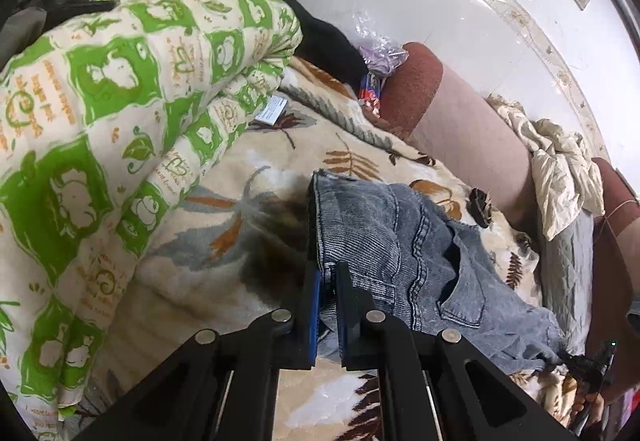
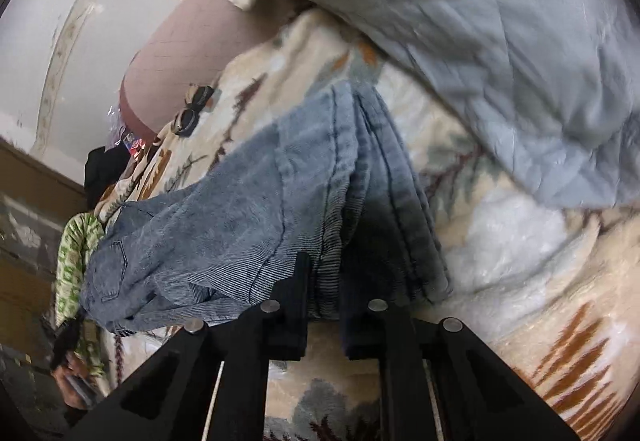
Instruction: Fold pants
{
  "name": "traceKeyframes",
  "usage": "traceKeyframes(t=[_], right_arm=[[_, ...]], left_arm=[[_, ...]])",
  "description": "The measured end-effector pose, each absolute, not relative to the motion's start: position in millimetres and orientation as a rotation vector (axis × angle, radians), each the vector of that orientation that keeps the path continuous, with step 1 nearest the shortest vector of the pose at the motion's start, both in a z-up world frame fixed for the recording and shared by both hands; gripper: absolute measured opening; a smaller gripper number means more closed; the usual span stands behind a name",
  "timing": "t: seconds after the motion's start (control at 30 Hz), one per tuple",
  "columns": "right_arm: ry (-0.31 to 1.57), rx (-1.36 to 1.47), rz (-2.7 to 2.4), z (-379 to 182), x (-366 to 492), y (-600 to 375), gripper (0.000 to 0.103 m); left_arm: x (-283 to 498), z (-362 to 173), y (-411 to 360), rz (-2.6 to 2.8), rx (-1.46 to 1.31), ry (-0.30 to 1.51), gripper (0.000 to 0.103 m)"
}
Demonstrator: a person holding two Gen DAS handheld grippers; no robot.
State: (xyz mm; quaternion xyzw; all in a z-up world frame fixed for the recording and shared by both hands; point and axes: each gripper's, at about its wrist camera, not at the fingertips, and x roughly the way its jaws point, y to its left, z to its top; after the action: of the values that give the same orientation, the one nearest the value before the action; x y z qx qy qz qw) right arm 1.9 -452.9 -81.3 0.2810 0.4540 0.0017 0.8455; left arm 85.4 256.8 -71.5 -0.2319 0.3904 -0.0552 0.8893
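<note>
Left gripper (image 1: 328,277) pinching faded blue corduroy-ribbed denim pants (image 1: 404,241), right gripper (image 2: 324,281) clamped on their bunched folds, leaf-print cream fleece blanket (image 1: 248,177) beneath, green-and-white quilt (image 1: 100,101) lettering too blurred to read

A cream plush blanket printed with brown and grey fern leaves (image 1: 248,177) covers the bed. On its left edge lies a bulky folded quilt in green and cream squares (image 1: 120,113). Beyond the blanket runs a pink cylindrical bolster with rust-red ends (image 1: 472,121), and a crumpled cream cloth (image 1: 560,169) is draped over it. At the bolster's far end sit a black garment (image 1: 328,41) and crinkled clear plastic (image 1: 380,49). A pale grey-blue quilted cover (image 2: 480,41) rests on the blanket's right side.
</note>
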Motion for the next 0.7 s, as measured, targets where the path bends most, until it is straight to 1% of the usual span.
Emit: traceKeyframes(t=[0.13,0.27,0.33,0.37,0.43,0.53,0.57,0.6,0.63,0.7], right_arm=[[0.828,0.584,-0.047,-55,-9,-461,0.008],[0.785,0.586,-0.114,-51,-13,-474,0.007],[0.808,0.588,-0.148,-58,-10,-479,0.007],[0.827,0.573,-0.178,-62,-9,-482,0.005],[0.886,0.537,-0.217,-73,-3,-481,0.004],[0.981,0.501,-0.246,-91,4,-483,0.004],[0.997,0.502,-0.262,-94,5,-483,0.005],[0.985,0.487,-0.263,-91,5,-481,0.005],[0.948,0.47,-0.243,-83,4,-477,0.007],[0.858,0.465,-0.159,-63,2,-464,0.007]], left_arm=[[82,-62,260,-0.153,-0.519,0.783,0.007],[78,-60,265,-0.168,-0.539,0.779,0.007],[77,-64,268,-0.158,-0.527,0.799,0.008],[77,-67,269,-0.151,-0.522,0.815,0.008],[80,-79,269,-0.123,-0.499,0.875,0.008],[88,-107,266,-0.052,-0.432,1.041,0.016],[88,-109,268,-0.021,-0.429,1.055,0.016],[87,-106,272,0.026,-0.406,1.049,0.016],[83,-97,276,0.08,-0.376,1.011,0.016],[72,-75,282,0.164,-0.348,0.906,0.015]])
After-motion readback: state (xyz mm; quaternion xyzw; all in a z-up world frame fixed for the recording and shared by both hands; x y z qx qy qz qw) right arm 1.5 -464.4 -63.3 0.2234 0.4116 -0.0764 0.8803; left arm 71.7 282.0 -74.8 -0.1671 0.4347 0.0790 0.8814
